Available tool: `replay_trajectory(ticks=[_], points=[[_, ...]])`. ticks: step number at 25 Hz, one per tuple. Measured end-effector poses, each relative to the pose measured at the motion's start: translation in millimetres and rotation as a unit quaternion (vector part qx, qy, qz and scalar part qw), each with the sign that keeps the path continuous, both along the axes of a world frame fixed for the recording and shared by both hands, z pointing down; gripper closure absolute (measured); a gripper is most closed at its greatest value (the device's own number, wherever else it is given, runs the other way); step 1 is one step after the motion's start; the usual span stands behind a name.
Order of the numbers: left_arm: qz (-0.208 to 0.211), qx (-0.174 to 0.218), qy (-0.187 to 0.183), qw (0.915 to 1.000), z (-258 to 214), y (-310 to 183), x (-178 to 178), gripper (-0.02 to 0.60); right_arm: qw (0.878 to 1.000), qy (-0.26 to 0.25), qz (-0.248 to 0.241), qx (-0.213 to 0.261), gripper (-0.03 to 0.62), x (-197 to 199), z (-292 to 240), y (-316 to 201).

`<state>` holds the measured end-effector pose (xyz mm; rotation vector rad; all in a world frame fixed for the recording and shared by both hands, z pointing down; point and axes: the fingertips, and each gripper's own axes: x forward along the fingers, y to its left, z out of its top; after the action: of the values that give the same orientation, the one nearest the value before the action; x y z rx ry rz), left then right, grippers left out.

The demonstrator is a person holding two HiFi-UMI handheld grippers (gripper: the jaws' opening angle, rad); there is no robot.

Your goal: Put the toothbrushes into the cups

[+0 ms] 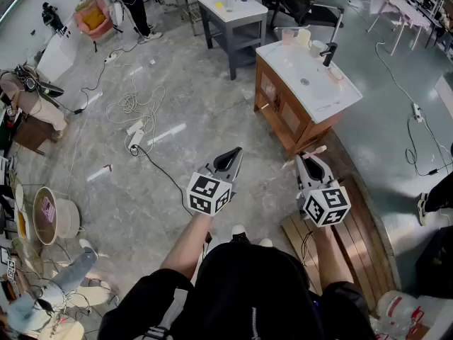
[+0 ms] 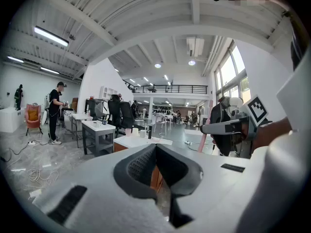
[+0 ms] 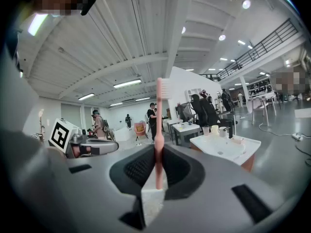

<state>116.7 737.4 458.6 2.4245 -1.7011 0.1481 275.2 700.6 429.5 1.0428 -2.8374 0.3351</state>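
My right gripper is shut on a pink toothbrush, which lies crosswise between its jaws. In the right gripper view the toothbrush stands upright in the right gripper, bristles on top. My left gripper is level with it to the left, shut with nothing held; its pads meet in the left gripper view. Ahead stands a wooden washbasin cabinet with a white top. At its far end are a pink cup and a cream cup. Both grippers hang in the air, well short of the cabinet.
A black tap stands on the basin top. A grey table is beyond the cabinet. Cables trail over the floor at left. A wooden platform lies under the right gripper. People stand far off.
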Motion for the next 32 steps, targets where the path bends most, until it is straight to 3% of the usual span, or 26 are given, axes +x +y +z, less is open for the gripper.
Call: replay_trajectory(ticks=[8,22,32], points=[[0.012,-0.006,-0.007,0.9999,6,-3,-1,0.581,1.000,0.000,-0.003,-0.017,0.548,-12,6,-6],[0.019,-0.019,-0.010,0.9996,18,-24,-43,0.581,0.999,-0.002,-0.007,-0.036,0.548,-62,22,-32],[0.030,-0.018,-0.011,0.9993,23,-122,-74,0.581,0.999,0.001,-0.002,-0.034,0.548,-93,29,-128]])
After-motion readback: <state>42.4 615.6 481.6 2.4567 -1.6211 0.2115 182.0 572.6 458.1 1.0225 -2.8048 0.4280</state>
